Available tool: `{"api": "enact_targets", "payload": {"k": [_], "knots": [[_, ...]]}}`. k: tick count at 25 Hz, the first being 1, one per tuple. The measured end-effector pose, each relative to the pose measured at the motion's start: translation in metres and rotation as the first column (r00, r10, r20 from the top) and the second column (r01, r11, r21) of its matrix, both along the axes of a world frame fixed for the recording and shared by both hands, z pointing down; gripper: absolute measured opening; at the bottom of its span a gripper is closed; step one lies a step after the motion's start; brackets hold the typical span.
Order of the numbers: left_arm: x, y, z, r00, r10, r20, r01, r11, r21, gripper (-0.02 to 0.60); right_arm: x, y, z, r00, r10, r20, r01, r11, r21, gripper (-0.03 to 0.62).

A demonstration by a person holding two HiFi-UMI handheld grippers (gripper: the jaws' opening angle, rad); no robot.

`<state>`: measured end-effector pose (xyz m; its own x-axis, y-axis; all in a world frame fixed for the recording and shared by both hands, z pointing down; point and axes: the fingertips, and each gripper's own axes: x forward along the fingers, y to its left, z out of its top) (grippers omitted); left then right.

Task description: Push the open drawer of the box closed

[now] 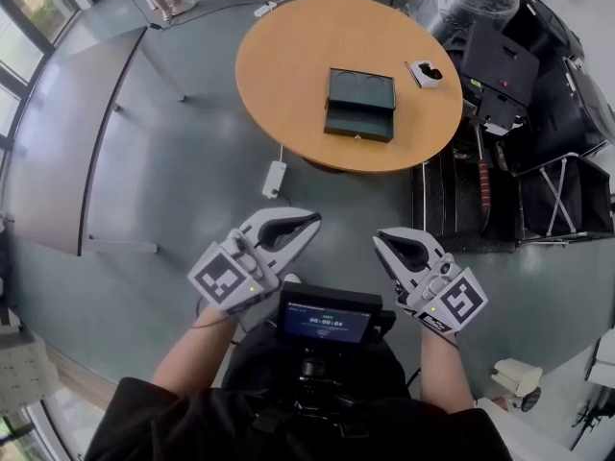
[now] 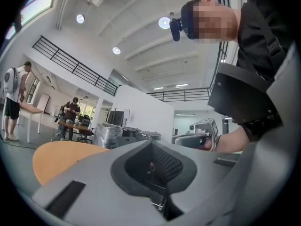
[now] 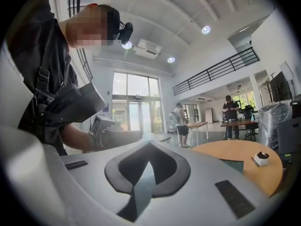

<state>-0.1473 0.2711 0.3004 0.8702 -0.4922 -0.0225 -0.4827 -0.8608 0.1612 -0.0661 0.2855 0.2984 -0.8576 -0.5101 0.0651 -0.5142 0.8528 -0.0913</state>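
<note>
The dark box (image 1: 360, 91) sits on a round wooden table (image 1: 288, 65), and its drawer (image 1: 358, 123) is pulled out toward me. Both grippers hang low in front of my body, well short of the table. My left gripper (image 1: 315, 222) has its jaws together and holds nothing. So does my right gripper (image 1: 381, 242). In the right gripper view the shut jaws (image 3: 149, 142) point past the table (image 3: 244, 154), where an edge of the box (image 3: 231, 165) shows. The left gripper view shows its shut jaws (image 2: 151, 143) and a slice of the table (image 2: 61, 157).
A small white tray (image 1: 425, 72) with a dark item lies on the table's right side. A white power strip (image 1: 274, 179) lies on the floor before the table. Black cases and folding stands (image 1: 500, 65) crowd the right. A long grey table (image 1: 77, 133) stands at left. People stand far off.
</note>
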Motion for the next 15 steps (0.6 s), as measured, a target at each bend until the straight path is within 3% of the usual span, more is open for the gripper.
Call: {"api": "enact_targets", "payload": {"k": [10,15], "knots": [[0.003,-0.042,0.003,1.0,0.002,0.001,-0.002,1.0,-0.004,0.04,0.0,-0.044,0.002,1.0,-0.001,0.003,0.001,1.0,-0.001,0.014],[0.038,-0.078,0.016,0.999,-0.022,0.028,0.023,1.0,-0.017,0.04,0.037,-0.085,0.014,0.999,-0.03,0.017,0.03,0.999,0.012,0.014]]}}
